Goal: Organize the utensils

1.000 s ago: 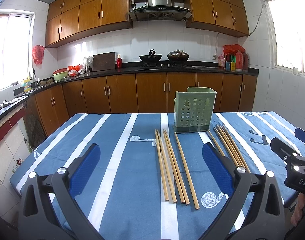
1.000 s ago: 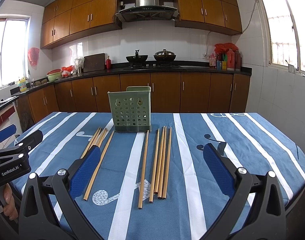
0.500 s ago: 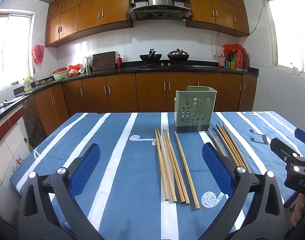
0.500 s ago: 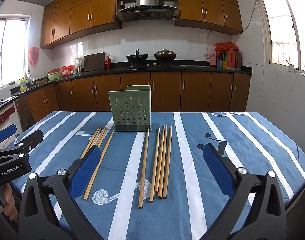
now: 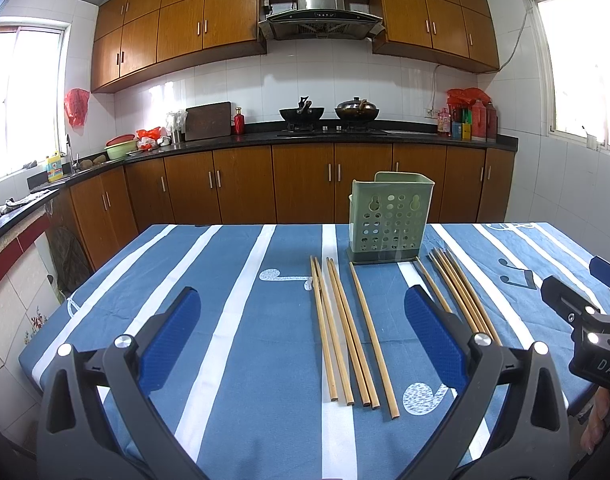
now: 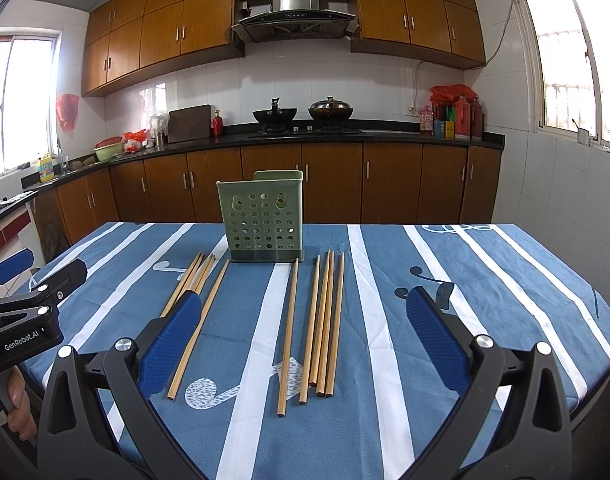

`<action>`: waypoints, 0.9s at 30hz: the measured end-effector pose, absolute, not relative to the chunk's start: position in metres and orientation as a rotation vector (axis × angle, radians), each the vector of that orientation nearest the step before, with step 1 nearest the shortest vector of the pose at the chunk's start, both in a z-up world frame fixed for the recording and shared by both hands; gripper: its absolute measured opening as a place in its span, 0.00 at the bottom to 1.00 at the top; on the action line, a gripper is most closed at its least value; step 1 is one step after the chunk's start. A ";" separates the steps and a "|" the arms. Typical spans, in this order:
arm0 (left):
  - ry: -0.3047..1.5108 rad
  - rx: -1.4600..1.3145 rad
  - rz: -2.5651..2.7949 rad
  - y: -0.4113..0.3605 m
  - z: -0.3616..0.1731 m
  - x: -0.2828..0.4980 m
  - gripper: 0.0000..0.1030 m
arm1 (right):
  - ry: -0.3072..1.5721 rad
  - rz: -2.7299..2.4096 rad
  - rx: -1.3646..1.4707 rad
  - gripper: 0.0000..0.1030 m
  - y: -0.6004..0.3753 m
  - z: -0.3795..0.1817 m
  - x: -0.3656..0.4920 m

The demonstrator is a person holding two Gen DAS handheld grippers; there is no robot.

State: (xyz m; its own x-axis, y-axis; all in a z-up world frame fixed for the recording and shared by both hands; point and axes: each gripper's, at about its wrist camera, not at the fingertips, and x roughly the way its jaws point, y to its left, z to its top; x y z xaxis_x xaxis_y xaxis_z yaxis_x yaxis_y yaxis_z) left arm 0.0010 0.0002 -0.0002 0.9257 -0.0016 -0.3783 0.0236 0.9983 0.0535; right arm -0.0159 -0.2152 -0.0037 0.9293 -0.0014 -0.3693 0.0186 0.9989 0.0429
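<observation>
Hovering: left tool (image 5: 301,316) spread, empty | right tool (image 6: 305,316) spread, empty | chopsticks (image 6: 325,320): ten | green holder (image 6: 263,216): one

The left gripper (image 5: 301,320) is hanging with its two blue-padded fingers (image 5: 173,332) spread wide apart, gripping nothing and pointing toward twelve o'clock. The right gripper (image 6: 305,320) is sitting level beside it at about three o'clock, its blue pads (image 6: 435,336) likewise parted wide and closing on nothing. In the right wrist view, fingers of the person's left hand (image 6: 15,404) are curling around the left handle at eight o'clock.
</observation>
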 end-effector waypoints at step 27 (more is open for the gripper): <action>0.596 -0.036 0.067 0.035 -0.043 0.049 0.96 | 0.723 -0.098 0.198 0.44 -0.268 -0.050 0.070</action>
State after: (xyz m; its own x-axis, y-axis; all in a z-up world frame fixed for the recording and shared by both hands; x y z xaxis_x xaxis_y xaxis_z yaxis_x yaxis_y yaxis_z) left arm 0.0487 0.0346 -0.0433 0.8254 0.0527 -0.5621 -0.0734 0.9972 -0.0144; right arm 0.0701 -0.2678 -0.0501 0.7465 -0.0210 -0.6651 0.1577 0.9766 0.1461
